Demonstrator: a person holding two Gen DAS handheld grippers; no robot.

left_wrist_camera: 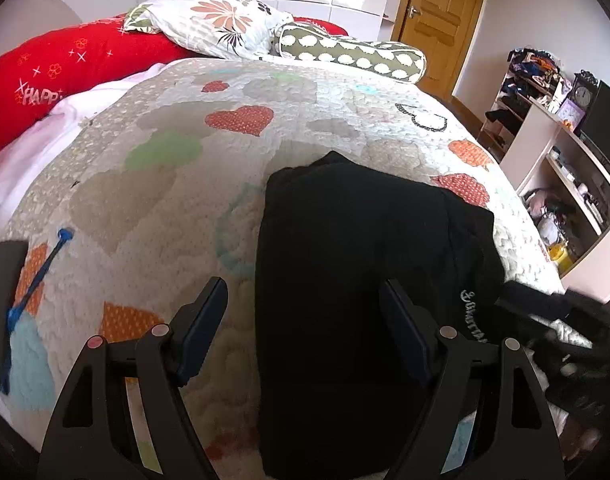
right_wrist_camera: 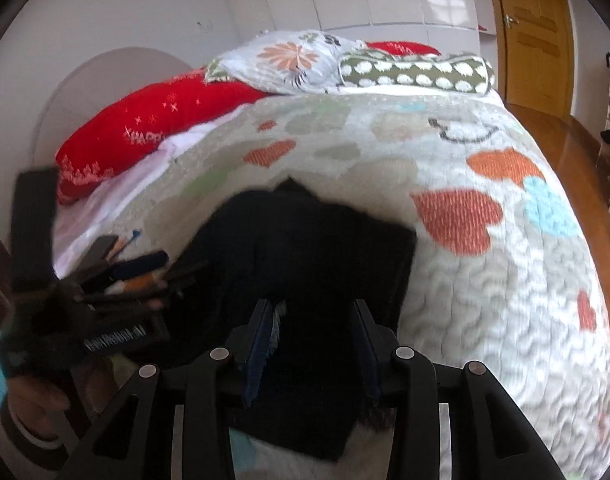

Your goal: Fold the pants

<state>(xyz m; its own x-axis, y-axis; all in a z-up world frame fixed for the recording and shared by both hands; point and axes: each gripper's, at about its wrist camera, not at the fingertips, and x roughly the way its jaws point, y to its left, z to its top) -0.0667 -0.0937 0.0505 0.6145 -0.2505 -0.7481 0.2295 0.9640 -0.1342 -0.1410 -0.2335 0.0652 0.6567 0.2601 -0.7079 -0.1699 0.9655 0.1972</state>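
Note:
Black pants (left_wrist_camera: 357,280) lie folded into a compact stack on the heart-patterned quilt (left_wrist_camera: 185,184), with white lettering near their right edge. My left gripper (left_wrist_camera: 303,312) is open above the near left part of the stack, one finger over the quilt and one over the cloth. It holds nothing. In the right wrist view the pants (right_wrist_camera: 305,248) lie ahead, and my right gripper (right_wrist_camera: 315,320) is open low over their near end, jaws apart. The left gripper (right_wrist_camera: 85,304) appears blurred at the left there. The right gripper (left_wrist_camera: 565,332) appears blurred at the left wrist view's right edge.
Red (left_wrist_camera: 65,68), floral (left_wrist_camera: 217,20) and dotted (left_wrist_camera: 353,52) pillows lie at the bed's head. A blue pen (left_wrist_camera: 37,276) and a dark flat object (left_wrist_camera: 1,300) lie on the quilt at left. Cluttered shelves (left_wrist_camera: 545,152) stand to the right, and a wooden door (left_wrist_camera: 441,12) is beyond.

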